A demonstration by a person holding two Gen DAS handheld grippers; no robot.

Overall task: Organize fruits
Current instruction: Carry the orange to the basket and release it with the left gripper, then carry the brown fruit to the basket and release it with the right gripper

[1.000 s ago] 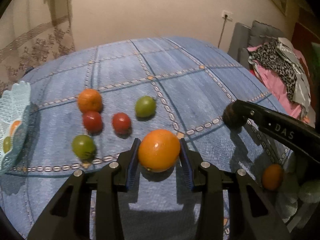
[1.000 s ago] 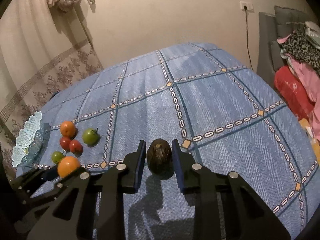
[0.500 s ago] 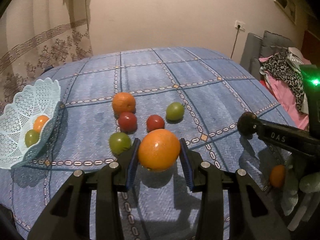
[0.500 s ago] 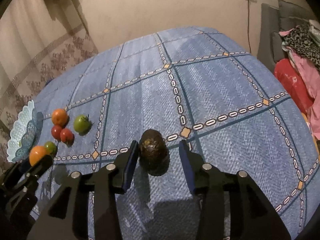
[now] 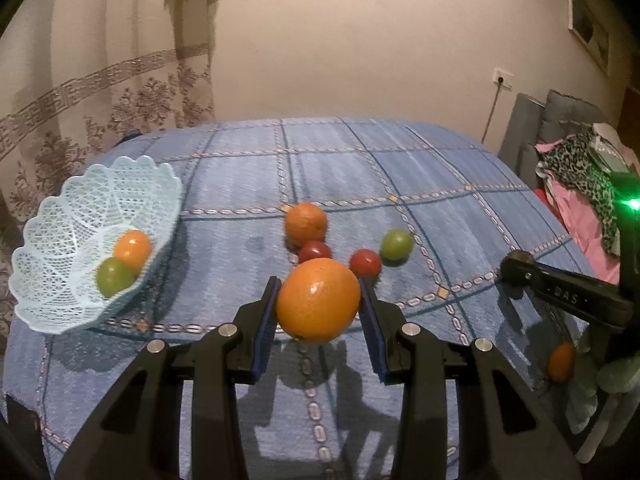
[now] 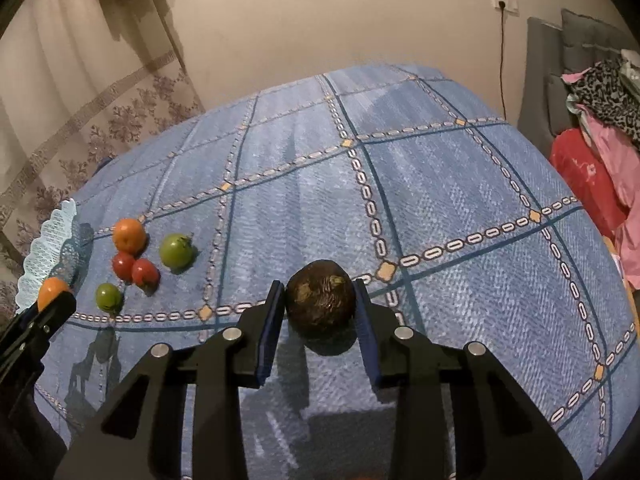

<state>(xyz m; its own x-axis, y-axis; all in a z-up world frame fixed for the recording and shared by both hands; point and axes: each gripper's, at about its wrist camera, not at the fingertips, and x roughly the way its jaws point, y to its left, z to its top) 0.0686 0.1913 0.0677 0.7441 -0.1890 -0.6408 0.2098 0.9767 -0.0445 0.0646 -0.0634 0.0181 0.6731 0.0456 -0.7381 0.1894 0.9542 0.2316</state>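
My left gripper (image 5: 319, 300) is shut on a large orange (image 5: 318, 300), held above the blue cloth. A pale blue lace basket (image 5: 72, 216) stands to its left, holding a small orange (image 5: 132, 249) and a green fruit (image 5: 113, 277). Behind the held orange lie another orange (image 5: 306, 224), two red tomatoes (image 5: 365, 263) and a green tomato (image 5: 396, 243). My right gripper (image 6: 320, 304) is shut on a dark avocado (image 6: 320, 298), with a pad against each side. The loose fruits (image 6: 138, 270) lie far to its left.
The blue checked cloth (image 6: 460, 184) covers the whole table, which drops away at the near left corner. Curtains hang behind on the left. A grey sofa piled with clothes (image 6: 600, 92) stands at the right. An orange fruit (image 5: 560, 361) sits low at the right edge.
The left gripper has swung left with the orange, bringing the basket into fuller view. The right jaws widened around the avocado half a second ago and now press against it again.
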